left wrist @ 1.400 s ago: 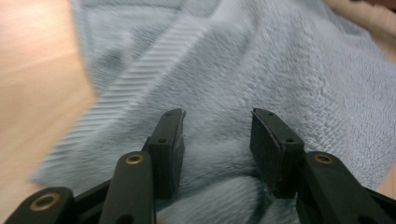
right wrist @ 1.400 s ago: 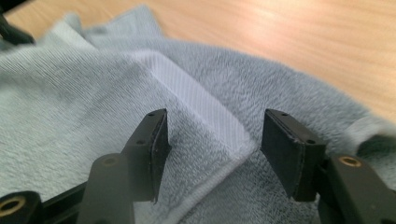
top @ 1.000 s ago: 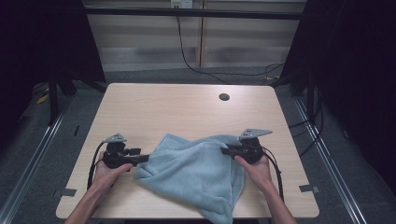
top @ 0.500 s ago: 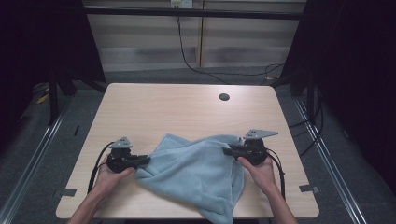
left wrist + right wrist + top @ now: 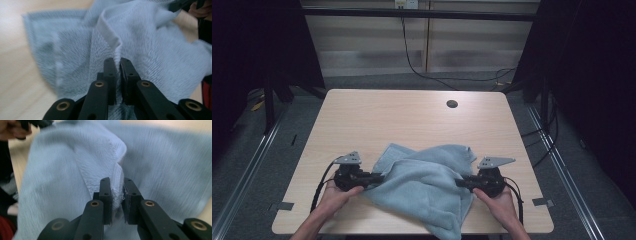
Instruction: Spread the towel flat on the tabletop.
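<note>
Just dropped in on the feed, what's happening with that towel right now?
A person is working a light blue towel at the near edge of the wooden table, one tool in each hand. The left tool has just clamped onto a fold at the towel's left edge, and the right tool is pinching a hemmed edge on the other side, its jaws having closed a little further. The towel lies crumpled, with a corner hanging over the table's front edge.
</note>
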`<state>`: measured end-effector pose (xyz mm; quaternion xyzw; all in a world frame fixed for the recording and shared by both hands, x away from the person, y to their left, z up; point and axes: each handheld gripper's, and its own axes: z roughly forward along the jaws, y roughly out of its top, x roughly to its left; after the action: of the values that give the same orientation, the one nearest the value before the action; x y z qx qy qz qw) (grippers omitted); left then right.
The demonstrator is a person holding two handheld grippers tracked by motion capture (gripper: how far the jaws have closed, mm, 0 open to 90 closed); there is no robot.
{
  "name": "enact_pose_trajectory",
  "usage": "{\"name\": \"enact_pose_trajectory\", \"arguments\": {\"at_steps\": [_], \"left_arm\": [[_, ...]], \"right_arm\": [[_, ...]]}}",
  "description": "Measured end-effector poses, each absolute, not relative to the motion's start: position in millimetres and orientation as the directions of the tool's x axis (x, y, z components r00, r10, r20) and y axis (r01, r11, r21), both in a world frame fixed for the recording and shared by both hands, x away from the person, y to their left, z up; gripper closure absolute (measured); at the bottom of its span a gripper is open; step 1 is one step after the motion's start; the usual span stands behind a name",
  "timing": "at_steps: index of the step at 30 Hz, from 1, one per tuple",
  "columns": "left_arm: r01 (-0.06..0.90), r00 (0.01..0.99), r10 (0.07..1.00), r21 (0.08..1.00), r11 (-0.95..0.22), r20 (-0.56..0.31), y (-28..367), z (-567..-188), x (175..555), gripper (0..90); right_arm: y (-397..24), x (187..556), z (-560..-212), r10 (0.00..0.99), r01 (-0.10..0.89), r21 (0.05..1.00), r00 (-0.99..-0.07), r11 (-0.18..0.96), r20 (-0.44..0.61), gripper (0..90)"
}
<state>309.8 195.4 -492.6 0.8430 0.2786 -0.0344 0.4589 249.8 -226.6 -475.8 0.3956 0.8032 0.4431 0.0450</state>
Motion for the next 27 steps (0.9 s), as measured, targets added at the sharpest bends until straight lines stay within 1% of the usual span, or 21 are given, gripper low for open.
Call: {"name": "enact_pose_trajectory", "arguments": {"at_steps": [3,4,5,6,7,11,12,13,14,18,19,20,22,23,24,25,27], "left_arm": [[0.494,0.844,0.449,0.749,-0.441,-0.292,187,-498,311,84.2],[0.482,0.847,0.458,0.751,-0.451,-0.269,185,-497,311,84.2],[0.482,0.847,0.458,0.751,-0.451,-0.269,185,-497,311,84.3],[0.477,0.845,0.472,0.752,-0.454,-0.251,183,-497,313,84.2],[0.477,0.845,0.472,0.752,-0.454,-0.251,183,-497,313,84.3],[0.495,0.821,0.517,0.756,-0.429,-0.244,185,-499,327,84.4],[0.495,0.821,0.517,0.756,-0.429,-0.244,185,-499,327,84.5],[0.500,0.814,0.530,0.754,-0.427,-0.240,186,-499,331,84.5],[0.502,0.809,0.539,0.753,-0.424,-0.236,187,-499,334,84.5],[0.521,0.792,0.551,0.762,-0.385,-0.264,194,-502,347,84.6],[0.521,0.792,0.551,0.762,-0.385,-0.264,194,-502,347,84.6],[0.517,0.789,0.559,0.765,-0.382,-0.254,194,-502,349,84.6],[0.519,0.787,0.566,0.761,-0.389,-0.247,192,-502,352,84.6],[0.509,0.790,0.572,0.758,-0.408,-0.223,190,-500,356,84.6],[0.509,0.790,0.572,0.758,-0.408,-0.223,190,-500,356,84.6],[0.519,0.772,0.595,0.763,-0.386,-0.224,189,-502,363,84.7],[0.529,0.765,0.597,0.765,-0.368,-0.242,190,-503,368,84.7]], "right_arm": [[-224,250,-496,0.680,0.639,0.693,-0.672,0.332,0.294,80.2],[-222,253,-499,0.676,0.640,0.689,-0.676,0.340,0.294,80.4],[-221,257,-498,0.680,0.639,0.691,-0.673,0.339,0.289,80.6],[-220,261,-497,0.696,0.637,0.689,-0.667,0.346,0.266,81.0],[-218,267,-497,0.706,0.633,0.687,-0.664,0.356,0.245,81.2],[-214,296,-498,0.727,0.631,0.684,-0.652,0.366,0.213,81.9],[-214,296,-498,0.727,0.631,0.684,-0.652,0.366,0.213,81.9],[-212,304,-498,0.733,0.634,0.685,-0.646,0.360,0.213,82.0],[-209,321,-500,0.742,0.631,0.693,-0.638,0.348,0.209,82.2],[-206,347,-501,0.763,0.640,0.696,-0.613,0.327,0.205,82.5],[-206,347,-501,0.763,0.640,0.696,-0.613,0.327,0.205,82.5],[-206,360,-502,0.775,0.644,0.699,-0.597,0.311,0.205,82.6],[-205,370,-503,0.785,0.648,0.703,-0.583,0.293,0.210,82.7],[-204,375,-504,0.791,0.651,0.709,-0.571,0.273,0.220,82.8],[-204,375,-504,0.791,0.651,0.709,-0.571,0.273,0.220,82.8],[-200,387,-505,0.805,0.656,0.709,-0.553,0.260,0.216,82.8],[-197,394,-504,0.815,0.656,0.706,-0.544,0.266,0.199,82.9]]}}
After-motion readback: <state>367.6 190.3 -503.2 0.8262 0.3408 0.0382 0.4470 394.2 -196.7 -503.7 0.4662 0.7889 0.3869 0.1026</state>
